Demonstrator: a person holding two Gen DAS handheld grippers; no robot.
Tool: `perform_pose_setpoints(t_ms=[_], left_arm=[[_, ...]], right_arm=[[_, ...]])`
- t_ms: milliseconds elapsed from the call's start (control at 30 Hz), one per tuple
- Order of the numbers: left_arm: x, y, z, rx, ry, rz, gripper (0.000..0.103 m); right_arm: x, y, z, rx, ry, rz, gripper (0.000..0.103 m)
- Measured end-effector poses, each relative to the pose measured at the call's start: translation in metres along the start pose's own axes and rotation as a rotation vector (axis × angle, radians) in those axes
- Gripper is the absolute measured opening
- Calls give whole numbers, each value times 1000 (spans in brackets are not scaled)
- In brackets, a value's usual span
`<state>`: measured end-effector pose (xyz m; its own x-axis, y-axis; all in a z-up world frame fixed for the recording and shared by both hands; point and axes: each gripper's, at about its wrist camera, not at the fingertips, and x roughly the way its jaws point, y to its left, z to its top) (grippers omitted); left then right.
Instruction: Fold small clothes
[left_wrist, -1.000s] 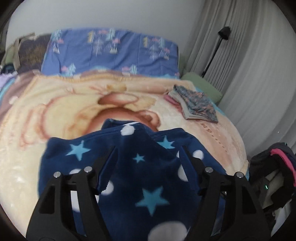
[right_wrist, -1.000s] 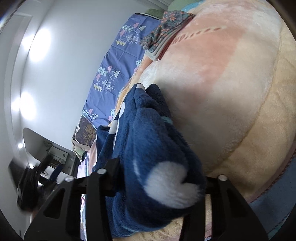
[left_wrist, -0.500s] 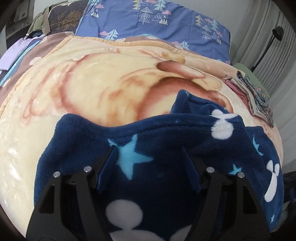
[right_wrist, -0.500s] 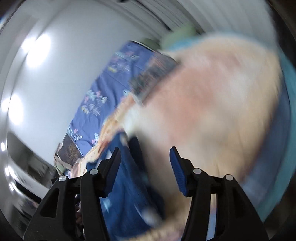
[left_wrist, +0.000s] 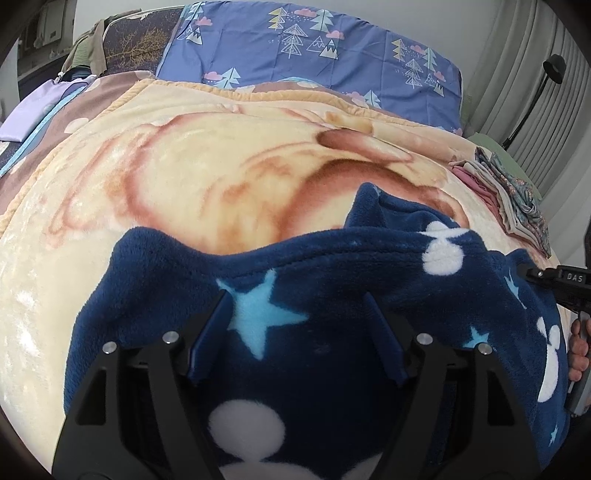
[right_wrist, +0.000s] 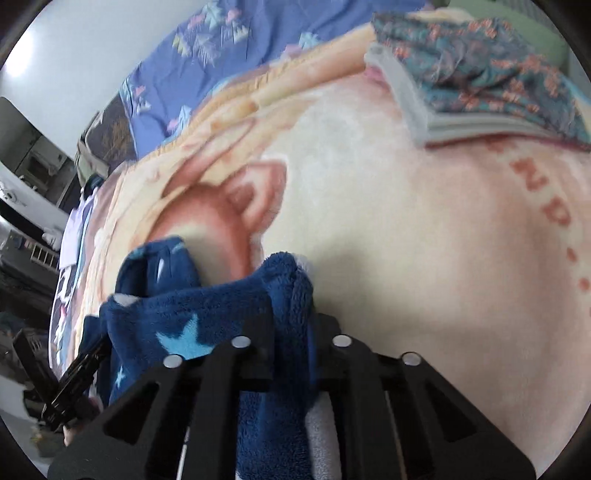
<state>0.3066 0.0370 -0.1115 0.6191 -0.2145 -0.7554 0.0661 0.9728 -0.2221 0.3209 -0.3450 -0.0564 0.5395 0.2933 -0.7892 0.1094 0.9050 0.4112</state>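
Between right hand-held gripper (right_wrist: 290, 332) fingers: fleece garment (right_wrist: 207, 314)

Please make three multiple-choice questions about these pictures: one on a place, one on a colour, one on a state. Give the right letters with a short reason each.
1. Where does the folded pile lie?
A. on the blanket, beyond the fleece garment
B. on the floor
C. on the pillow

2. What colour are the stars on the garment?
A. red
B. light blue
C. yellow

3. How is the right gripper?
A. open, holding nothing
B. shut on the garment
C. shut on the pile

Key: 1 A, the pile rests on the cream blanket past the garment's far edge. 2 B, pale blue stars show on navy fleece. 3 B, the fingers pinch navy fleece between them.
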Motion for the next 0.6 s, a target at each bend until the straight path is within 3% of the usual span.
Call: perform_pose_setpoints(t_ms=[67,133,300,400,467,600], left_arm=[[-1,1,0,-6,-6,-5,75],[-1,2,0,-12,-12,-9,75],[0,0,0,-14,-6,-4,76],[4,-2,1,-3,15,6,78],[5,-4,3,8,29,9,79],[-6,-2,7,-10,37,-8,80]], right_arm=[[-20,-2,1,17,-100,-5,10],[-24,-10,3,33,-115,-19,10],[30,-35,-2,100,42,-27,15],[24,-45,-2,153,32,21,31],[-1,-45,-5,167,-14,16,49],[-78,-53,-45,207,-145,139,66]])
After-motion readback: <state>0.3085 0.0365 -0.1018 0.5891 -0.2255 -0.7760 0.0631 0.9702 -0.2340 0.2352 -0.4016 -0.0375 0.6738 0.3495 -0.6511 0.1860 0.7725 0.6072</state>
